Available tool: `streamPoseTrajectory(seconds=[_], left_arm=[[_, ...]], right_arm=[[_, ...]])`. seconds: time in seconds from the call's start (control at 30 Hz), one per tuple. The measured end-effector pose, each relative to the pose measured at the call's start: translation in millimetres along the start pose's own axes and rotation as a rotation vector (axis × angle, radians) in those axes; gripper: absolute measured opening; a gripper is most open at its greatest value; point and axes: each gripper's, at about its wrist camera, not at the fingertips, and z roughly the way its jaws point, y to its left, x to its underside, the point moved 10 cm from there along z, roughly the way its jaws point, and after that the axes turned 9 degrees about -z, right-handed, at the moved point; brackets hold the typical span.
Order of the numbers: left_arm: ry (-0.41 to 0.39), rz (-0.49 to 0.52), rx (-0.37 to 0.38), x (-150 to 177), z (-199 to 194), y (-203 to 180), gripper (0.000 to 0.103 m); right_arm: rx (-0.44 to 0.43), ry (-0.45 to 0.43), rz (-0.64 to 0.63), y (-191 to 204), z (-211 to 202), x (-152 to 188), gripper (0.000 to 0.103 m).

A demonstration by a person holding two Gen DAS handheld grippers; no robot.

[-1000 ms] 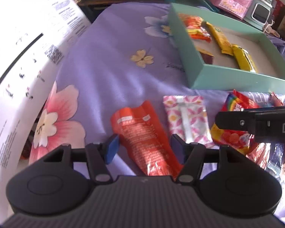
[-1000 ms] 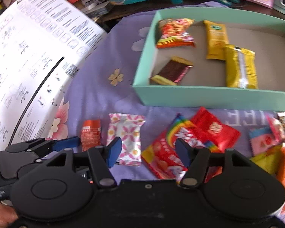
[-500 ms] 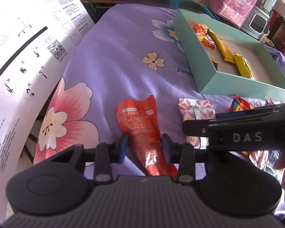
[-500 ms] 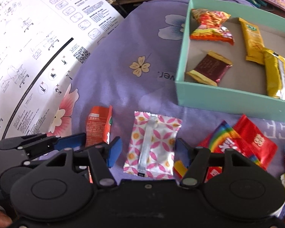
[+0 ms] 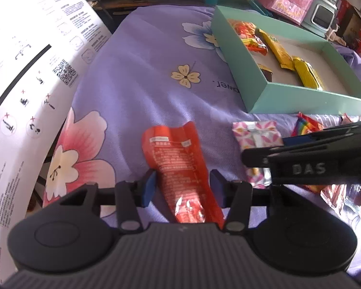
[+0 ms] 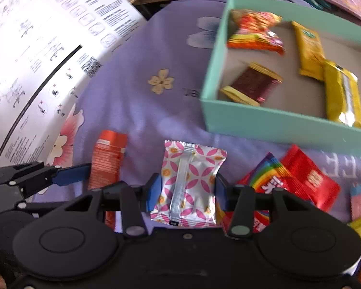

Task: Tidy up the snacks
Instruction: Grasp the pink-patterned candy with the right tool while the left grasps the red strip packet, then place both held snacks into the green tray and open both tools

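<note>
On the right gripper (image 5: 308, 166) (seen sideways): "DAS".

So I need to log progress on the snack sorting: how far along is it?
Early. Four snacks lie in the teal box. The left gripper straddles the orange-red packet, jaws opening, pads not pressing. The right gripper is closing around the pink-patterned packet, pads at its sides. The rainbow packet, the red packet and others at the right edge remain on the cloth.

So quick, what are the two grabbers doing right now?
Left gripper: opening, orange packet between its jaws, not pinched.
Right gripper: closing on the pink patterned packet.
</note>
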Motion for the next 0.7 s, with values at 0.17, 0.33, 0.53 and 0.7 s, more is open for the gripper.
streamPoseTrajectory(seconds=[0.17, 0.33, 0.53, 0.7], left_arm=[[-0.016, 0.063, -0.024, 0, 1, -14, 0.038], [0.000, 0.034, -0.028, -3, -4, -18, 0.027], [0.000, -0.005, -0.011, -7, -17, -23, 0.027], [-0.033, 0.003, -0.009, -19, -38, -34, 0.027]], right_arm=[[-0.015, -0.017, 0.030, -8, -4, 6, 0.047], [-0.042, -0.044, 0.063, -16, -22, 13, 0.046], [-0.058, -0.080, 0.115, -30, -46, 20, 0.046], [-0.074, -0.124, 0.149, -44, -71, 25, 0.046]])
